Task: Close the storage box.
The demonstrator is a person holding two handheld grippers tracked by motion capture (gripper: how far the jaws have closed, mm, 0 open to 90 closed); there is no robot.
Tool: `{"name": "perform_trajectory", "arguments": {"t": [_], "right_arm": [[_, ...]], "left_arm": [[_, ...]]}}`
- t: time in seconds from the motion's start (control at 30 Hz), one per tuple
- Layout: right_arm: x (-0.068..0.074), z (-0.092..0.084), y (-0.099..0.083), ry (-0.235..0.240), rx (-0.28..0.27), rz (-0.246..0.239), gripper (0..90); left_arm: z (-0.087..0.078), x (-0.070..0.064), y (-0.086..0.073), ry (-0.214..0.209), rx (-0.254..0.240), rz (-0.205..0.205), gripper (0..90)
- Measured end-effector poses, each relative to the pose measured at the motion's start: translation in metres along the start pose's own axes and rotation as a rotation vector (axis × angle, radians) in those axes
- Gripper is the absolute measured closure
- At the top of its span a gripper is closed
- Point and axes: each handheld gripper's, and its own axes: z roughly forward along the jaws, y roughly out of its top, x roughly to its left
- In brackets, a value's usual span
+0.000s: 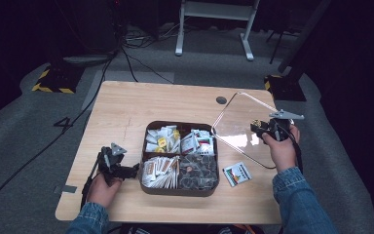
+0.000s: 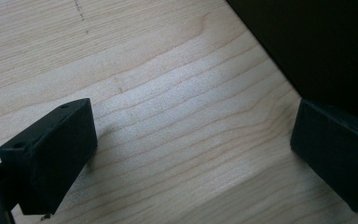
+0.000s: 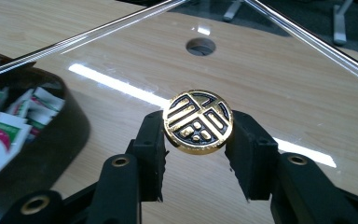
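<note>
A dark brown tray (image 1: pixel 179 191) with four compartments sits mid-table, filled with sachets and packets. Its clear lid (image 1: pixel 238 129) stands tilted just right of the tray, one edge raised. My right gripper (image 1: pixel 259 127) is shut on the lid's round gold knob (image 1: pixel 256 124). In the right gripper view the knob (image 3: pixel 198 121) is pinched between both jaws of this gripper (image 3: pixel 198 136), over the glossy lid pane (image 3: pixel 284 84). My left gripper (image 1: pixel 135 170) rests on the table against the tray's left wall, open. In its own view this gripper (image 2: pixel 196 154) has bare wood between its jaws, the tray wall (image 2: pixel 317 42) beside it.
One loose packet (image 1: pixel 236 174) lies on the table right of the tray, under the lid's near edge. A round cable hole (image 1: pixel 221 100) is at the back of the wooden table (image 1: pixel 126 107). Cables cross the floor beyond.
</note>
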Motion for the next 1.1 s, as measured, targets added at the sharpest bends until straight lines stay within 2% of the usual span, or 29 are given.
{"name": "perform_trajectory", "arguments": {"t": [0.47,0.63,1.1], "right_arm": [[0.059,-0.013,0.029,0.136,-0.025,-0.099,58.8],[0.074,-0.013,0.035,0.184,-0.020,-0.122,58.8],[0.116,-0.007,0.043,0.264,-0.010,-0.205,58.8]], "left_arm": [[0.000,0.000,0.000,0.002,-0.002,0.001,0.6],[0.000,0.000,0.000,0.000,0.001,0.001,0.6],[0.000,0.000,0.000,0.000,0.001,0.002,0.6]]}}
